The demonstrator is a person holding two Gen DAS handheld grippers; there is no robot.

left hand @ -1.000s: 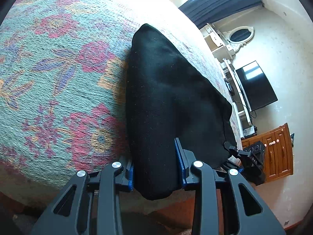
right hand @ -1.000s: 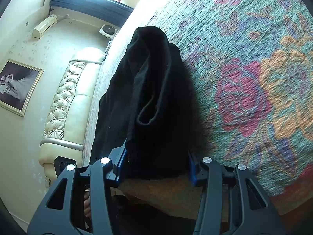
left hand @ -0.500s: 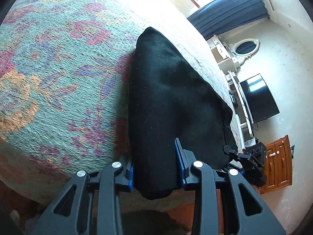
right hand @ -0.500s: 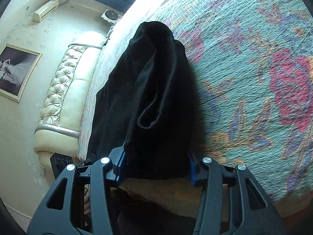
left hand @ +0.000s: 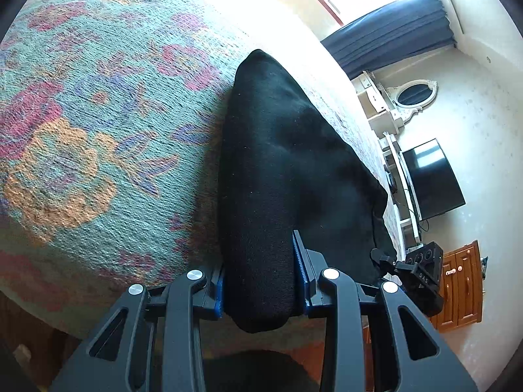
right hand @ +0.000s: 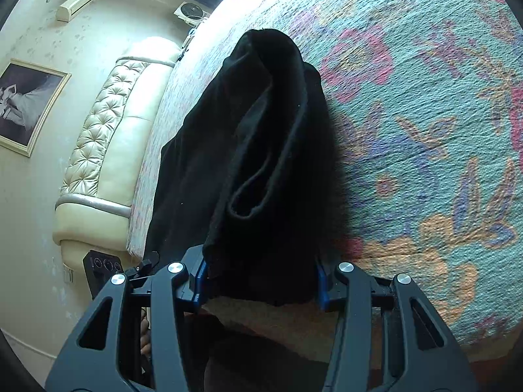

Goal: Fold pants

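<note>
Left wrist view: left tongs [left hand: 260, 289] clamping black pants [left hand: 281, 170], which are lying on the floral bed cover [left hand: 98, 137]; window curtain [left hand: 392, 29], TV [left hand: 431, 179], wooden cabinet [left hand: 461, 287] behind. Right tongs [right hand: 260, 282] gripping the pants' other end; tufted headboard [right hand: 104, 137] and framed picture [right hand: 26, 104] showing.

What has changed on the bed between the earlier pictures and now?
Both grippers, left and right, have carried the black pants sideways across the flowered bedspread; its pattern slides past in both views. Unchanged: both jaws stay clamped on the folded bundle, nothing released.
</note>
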